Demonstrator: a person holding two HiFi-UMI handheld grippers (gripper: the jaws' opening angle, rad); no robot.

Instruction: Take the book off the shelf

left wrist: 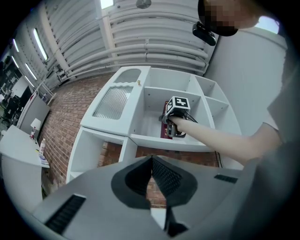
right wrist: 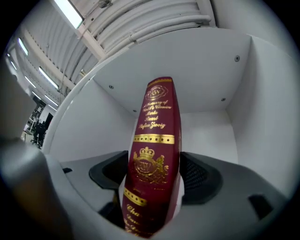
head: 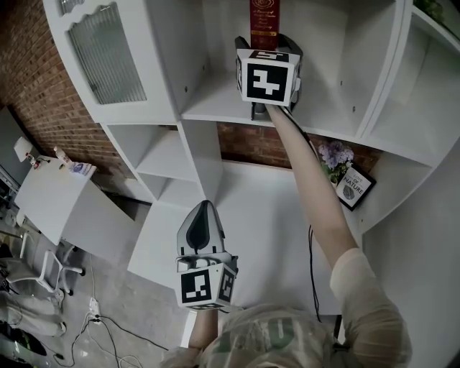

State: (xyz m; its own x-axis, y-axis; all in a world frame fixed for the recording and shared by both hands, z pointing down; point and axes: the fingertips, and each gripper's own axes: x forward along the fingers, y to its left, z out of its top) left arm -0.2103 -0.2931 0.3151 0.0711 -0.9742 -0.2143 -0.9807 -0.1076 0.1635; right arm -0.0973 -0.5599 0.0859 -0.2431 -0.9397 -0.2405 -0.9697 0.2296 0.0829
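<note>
The right gripper [right wrist: 154,176], jaws spread, flanks the maroon gilt-lettered book [right wrist: 154,140], ungripped on its white shelf [head: 215,108]. The left gripper [left wrist: 151,177] hangs closed, empty. Removal remains.

Light white, even and diffuse; shelf [head: 215,108] bright, shadows soft beneath its boards; brick recesses [head: 251,146] dimmer. Both gripper views bend strongly at the edges and darken to black in the corners; ceiling lights [right wrist: 70,13] burn out to glare. Book [right wrist: 152,159] sharp at mid-spine, gilt glinting, its lower end blurred; left gripper [left wrist: 151,183] close to the lens, soft.
</note>
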